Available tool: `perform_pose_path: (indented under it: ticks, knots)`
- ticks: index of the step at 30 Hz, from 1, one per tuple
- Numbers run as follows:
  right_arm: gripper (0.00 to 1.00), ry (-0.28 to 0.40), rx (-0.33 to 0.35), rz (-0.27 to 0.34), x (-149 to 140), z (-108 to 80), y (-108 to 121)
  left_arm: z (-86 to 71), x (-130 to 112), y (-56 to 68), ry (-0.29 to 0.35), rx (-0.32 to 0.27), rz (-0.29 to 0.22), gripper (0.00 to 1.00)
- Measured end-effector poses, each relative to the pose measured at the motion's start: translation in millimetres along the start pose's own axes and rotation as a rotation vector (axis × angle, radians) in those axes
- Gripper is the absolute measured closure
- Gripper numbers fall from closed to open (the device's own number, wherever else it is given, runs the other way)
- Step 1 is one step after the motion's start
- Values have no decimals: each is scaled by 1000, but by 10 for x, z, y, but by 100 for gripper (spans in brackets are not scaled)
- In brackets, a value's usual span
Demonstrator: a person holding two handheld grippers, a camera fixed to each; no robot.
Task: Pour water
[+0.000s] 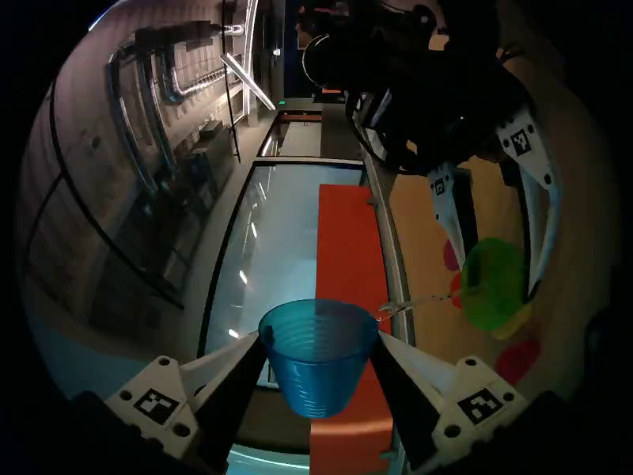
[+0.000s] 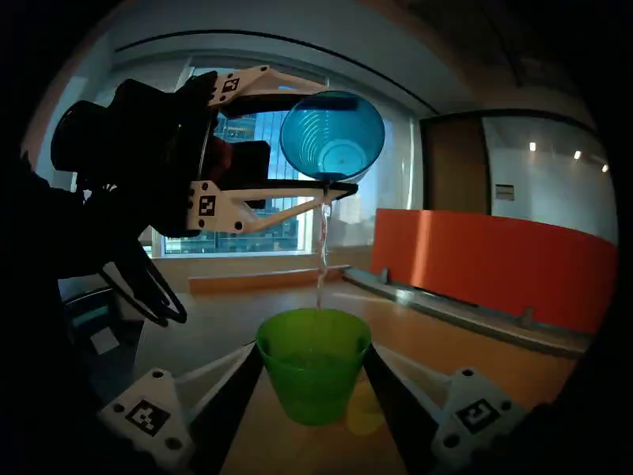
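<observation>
My left gripper (image 1: 319, 348) is shut on a blue plastic cup (image 1: 318, 356), tipped on its side. From its rim a thin stream of water (image 1: 415, 302) runs toward the green cup (image 1: 492, 283), which the right gripper (image 1: 498, 273) holds between its white fingers. In the right gripper view my right gripper (image 2: 313, 366) is shut on the green cup (image 2: 313, 364), upright, with water inside. Above it the blue cup (image 2: 332, 134) lies tilted in the left gripper (image 2: 320, 131), its mouth facing me. The water stream (image 2: 321, 253) falls from it into the green cup.
A wooden table top (image 2: 467, 356) spreads below the cups. An orange partition (image 2: 498, 257) stands along its far edge, with large windows (image 2: 253, 214) behind. A person's dark sleeve and hand (image 2: 119, 182) hold the left gripper.
</observation>
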State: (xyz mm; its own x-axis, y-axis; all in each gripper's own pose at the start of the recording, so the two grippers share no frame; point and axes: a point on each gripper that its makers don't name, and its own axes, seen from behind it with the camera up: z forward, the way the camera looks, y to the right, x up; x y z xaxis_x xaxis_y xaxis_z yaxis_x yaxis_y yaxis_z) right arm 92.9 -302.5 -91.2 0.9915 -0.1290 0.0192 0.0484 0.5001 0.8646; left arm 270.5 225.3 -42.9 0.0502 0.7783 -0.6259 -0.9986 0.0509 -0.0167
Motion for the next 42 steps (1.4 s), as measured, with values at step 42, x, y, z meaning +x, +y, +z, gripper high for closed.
perform_pose_path:
  ticks: [42]
  knots:
    - [11, 12, -4, 5, 4, 43, 20, -74, 44, -42, 14, 26, 81, 14]
